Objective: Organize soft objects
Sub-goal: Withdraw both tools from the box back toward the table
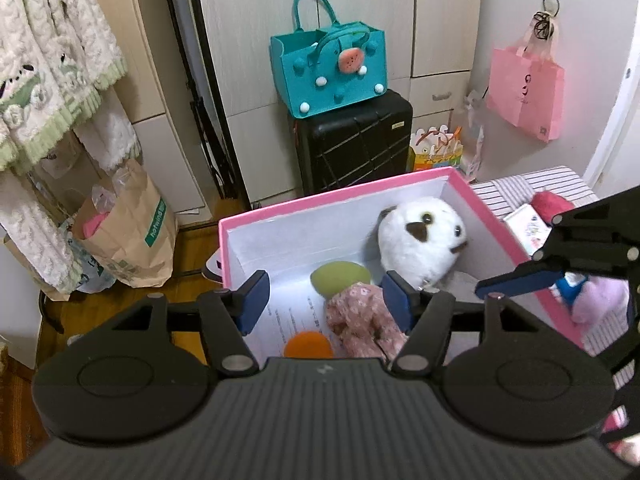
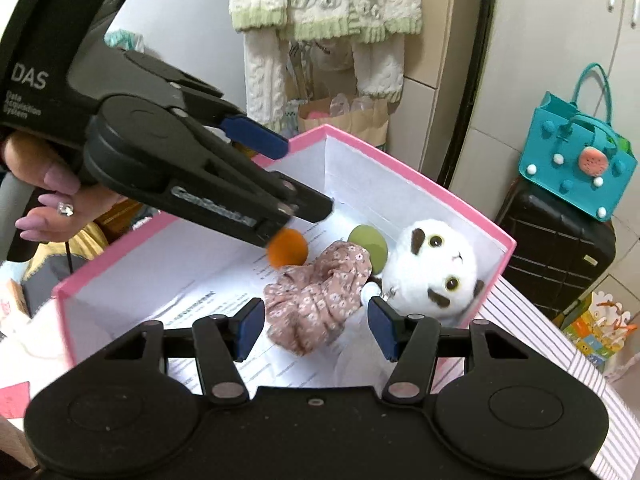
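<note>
A: Where's the soft stuff?

B: In the pink box (image 2: 420, 184): a floral cloth (image 2: 316, 292) mid-floor, a green ball (image 2: 370, 246) and an orange ball (image 2: 288, 252) just beside it, a white plush (image 2: 436, 272) in the far corner.

A: The grippers?

B: Both angled down over the box. The left gripper (image 1: 326, 300) has its jaws part open, nothing gripped; the cloth shows between them below. The right gripper (image 2: 316, 328) is also part open and empty, above the cloth.

A: Around it?

B: Printed paper (image 2: 224, 300) lines the box floor. A striped sheet (image 2: 532, 320) lies beside the box, with a black suitcase (image 1: 356, 140) and a teal bag (image 1: 332, 68) behind.

A: The hand?

B: A hand (image 2: 52, 196) grips the left tool's handle.
</note>
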The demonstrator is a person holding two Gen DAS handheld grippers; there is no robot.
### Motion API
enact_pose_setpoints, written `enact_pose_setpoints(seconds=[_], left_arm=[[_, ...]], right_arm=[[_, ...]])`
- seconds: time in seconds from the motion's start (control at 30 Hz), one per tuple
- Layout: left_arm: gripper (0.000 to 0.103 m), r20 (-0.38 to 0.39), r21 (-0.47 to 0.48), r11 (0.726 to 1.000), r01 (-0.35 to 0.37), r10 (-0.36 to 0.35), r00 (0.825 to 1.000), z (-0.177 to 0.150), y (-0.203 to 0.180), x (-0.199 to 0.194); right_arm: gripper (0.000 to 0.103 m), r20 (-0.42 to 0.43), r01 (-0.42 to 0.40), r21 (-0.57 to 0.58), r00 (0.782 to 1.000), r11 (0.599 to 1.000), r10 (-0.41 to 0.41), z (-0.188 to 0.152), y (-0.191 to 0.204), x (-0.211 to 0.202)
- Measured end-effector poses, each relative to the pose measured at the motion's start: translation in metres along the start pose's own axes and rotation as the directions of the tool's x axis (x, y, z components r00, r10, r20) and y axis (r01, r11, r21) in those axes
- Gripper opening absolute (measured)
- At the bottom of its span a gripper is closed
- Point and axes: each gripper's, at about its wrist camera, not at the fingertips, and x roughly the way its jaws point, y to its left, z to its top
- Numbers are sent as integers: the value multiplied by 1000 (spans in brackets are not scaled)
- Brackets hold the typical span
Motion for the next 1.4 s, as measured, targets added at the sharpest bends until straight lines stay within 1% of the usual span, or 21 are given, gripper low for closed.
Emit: enact_pose_setpoints(seconds=[0.03, 0.1, 0.13, 0.23, 0.4, 0.57, 0.87, 1.1, 1.17, 1.4], left_arm=[[62, -3, 1, 1000, 1, -1, 1000, 0, -1, -6], [63, -44, 11, 1000, 20, -20, 999, -3, -2, -17], [63, -65, 13, 999, 35, -34, 997, -5, -2, -22], [63, -97, 7, 999, 53, -52, 994, -14, -2, -39], [63, -73, 36, 999, 24, -22, 997, -25, -10, -71], [65, -66, 48, 999, 22, -19, 998, -31, -22, -103], [70, -42, 109, 993, 37, -33, 999, -47, -56, -149], [74, -43, 150, 988, 37, -31, 999, -61, -79, -174], [75, -45, 168, 985, 45, -38, 998, -67, -89, -179], [76, -38, 233, 969, 82, -75, 996, -88, -123, -191]], right_arm=[[62, 8, -4, 11, 1000, 1000, 4, -2, 0, -7], [62, 27, 5, 22, 1000, 1000, -5, -6, 3, -18], [62, 52, 3, 22, 999, 1000, -4, -9, 4, -27], [62, 100, -40, 40, 994, 998, 36, -22, 7, -52], [62, 145, -38, 18, 989, 999, 35, -34, 22, -85], [62, 182, -29, 3, 983, 1000, 28, -47, 34, -116], [62, 192, -26, 38, 981, 999, 18, -66, 41, -151], [63, 206, -27, 53, 978, 998, 15, -86, 47, -176], [63, 212, -27, 55, 977, 998, 14, -94, 49, -181], [64, 224, -4, 55, 975, 998, -8, -124, 56, -196]])
